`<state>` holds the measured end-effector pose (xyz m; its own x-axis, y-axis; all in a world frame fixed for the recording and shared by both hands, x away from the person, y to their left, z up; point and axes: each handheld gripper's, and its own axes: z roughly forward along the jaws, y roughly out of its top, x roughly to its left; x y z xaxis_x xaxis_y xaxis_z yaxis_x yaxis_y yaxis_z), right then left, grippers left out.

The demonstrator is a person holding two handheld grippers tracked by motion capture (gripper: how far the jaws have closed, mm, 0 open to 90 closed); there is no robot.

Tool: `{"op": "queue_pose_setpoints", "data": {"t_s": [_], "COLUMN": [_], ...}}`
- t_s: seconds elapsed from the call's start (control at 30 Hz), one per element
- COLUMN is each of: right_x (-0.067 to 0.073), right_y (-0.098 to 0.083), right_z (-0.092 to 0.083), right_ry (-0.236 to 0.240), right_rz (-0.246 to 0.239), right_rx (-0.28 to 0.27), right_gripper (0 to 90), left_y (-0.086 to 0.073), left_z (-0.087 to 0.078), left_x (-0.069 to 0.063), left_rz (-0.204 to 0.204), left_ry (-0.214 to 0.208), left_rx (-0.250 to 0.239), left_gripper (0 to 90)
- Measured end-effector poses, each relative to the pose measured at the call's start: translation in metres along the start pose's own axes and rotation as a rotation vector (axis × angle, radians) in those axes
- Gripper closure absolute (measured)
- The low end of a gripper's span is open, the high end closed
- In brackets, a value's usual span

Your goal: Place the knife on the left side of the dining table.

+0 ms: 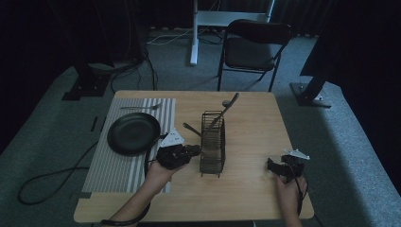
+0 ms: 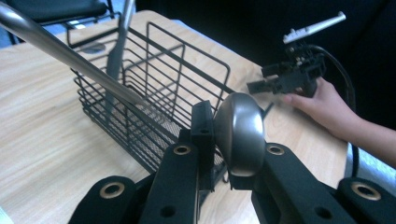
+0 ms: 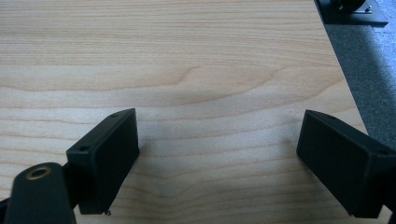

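Observation:
My left gripper [image 1: 191, 151] [image 2: 228, 140] sits just left of a black wire basket [image 1: 213, 146] [image 2: 154, 79] and is shut on the bowl of a metal spoon [image 2: 238, 133]. The spoon's handle [image 1: 191, 128] slants away over the basket's rim. A second long utensil [image 1: 228, 105] [image 2: 119, 42] stands in the basket and leans out at its far end. My right gripper [image 1: 274, 165] [image 3: 219, 158] [image 2: 280, 81] rests near the table's right front corner. Its jaws stand wide open over bare wood with nothing between them.
A round black plate [image 1: 134, 133] lies on a striped placemat [image 1: 123, 165] at the left, with a fork [image 1: 142, 108] beyond it. The table's right edge [image 1: 293, 156] runs close to my right hand. A folding chair [image 1: 253, 47] stands behind the table.

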<state>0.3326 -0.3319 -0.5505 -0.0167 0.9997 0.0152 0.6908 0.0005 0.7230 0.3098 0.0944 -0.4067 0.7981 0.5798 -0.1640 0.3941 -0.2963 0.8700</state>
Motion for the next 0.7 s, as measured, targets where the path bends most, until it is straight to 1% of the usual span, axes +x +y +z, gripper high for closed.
{"op": "queue_pose_setpoints", "data": {"t_s": [0.1,0.13,0.23,0.27,0.3,0.33,0.37,0.4,0.43,0.47,0.5,0.53,0.57,0.6,0.67,0.7], "right_x": [0.000,0.000,0.000,0.000,0.000,0.000,0.000,0.000,0.000,0.000,0.000,0.000,0.000,0.000,0.000,0.000], "right_y": [0.000,0.000,0.000,0.000,0.000,0.000,0.000,0.000,0.000,0.000,0.000,0.000,0.000,0.000,0.000,0.000], "right_z": [0.000,0.000,0.000,0.000,0.000,0.000,0.000,0.000,0.000,0.000,0.000,0.000,0.000,0.000,0.000,0.000], "right_ry": [0.000,0.000,0.000,0.000,0.000,0.000,0.000,0.000,0.000,0.000,0.000,0.000,0.000,-0.001,-0.001,-0.001], "right_rz": [0.000,0.000,-0.001,-0.001,-0.001,-0.001,-0.001,-0.001,-0.002,-0.002,-0.002,-0.002,-0.002,-0.001,-0.001,-0.001], "right_rx": [0.000,0.000,0.000,0.000,0.000,0.000,0.000,0.000,0.000,0.000,0.000,0.001,0.001,0.000,0.000,0.000], "right_gripper": [11.9,11.9,11.9,11.9,11.9,11.9,11.9,11.9,11.9,11.9,11.9,11.9,11.9,11.9,11.9,11.9], "left_y": [0.001,0.004,0.008,0.009,0.010,0.010,0.012,0.014,0.016,0.018,0.018,0.023,0.023,0.027,0.030,0.030], "left_z": [-0.001,-0.004,-0.009,-0.012,-0.014,-0.014,-0.016,-0.019,-0.023,-0.026,-0.026,-0.034,-0.034,-0.040,-0.047,-0.047], "left_x": [0.000,-0.001,-0.002,-0.002,-0.003,-0.003,-0.004,-0.004,-0.003,-0.003,-0.003,-0.004,-0.004,-0.004,-0.003,-0.003], "left_rz": [0.000,0.003,0.003,-0.004,0.007,0.007,0.016,0.015,0.016,0.018,0.018,0.034,0.034,0.036,0.026,0.026], "left_ry": [-0.001,0.001,0.001,0.005,0.014,0.014,0.027,0.035,0.030,0.040,0.040,0.064,0.064,0.067,0.062,0.062], "left_rx": [0.000,-0.015,-0.031,-0.040,-0.045,-0.045,-0.049,-0.059,-0.060,-0.071,-0.071,-0.081,-0.081,-0.088,-0.106,-0.106], "left_gripper": [83.7,83.8,83.8,83.8,83.8,83.8,83.8,83.8,83.8,83.8,83.8,83.9,83.8,83.9,83.8,83.9]}}
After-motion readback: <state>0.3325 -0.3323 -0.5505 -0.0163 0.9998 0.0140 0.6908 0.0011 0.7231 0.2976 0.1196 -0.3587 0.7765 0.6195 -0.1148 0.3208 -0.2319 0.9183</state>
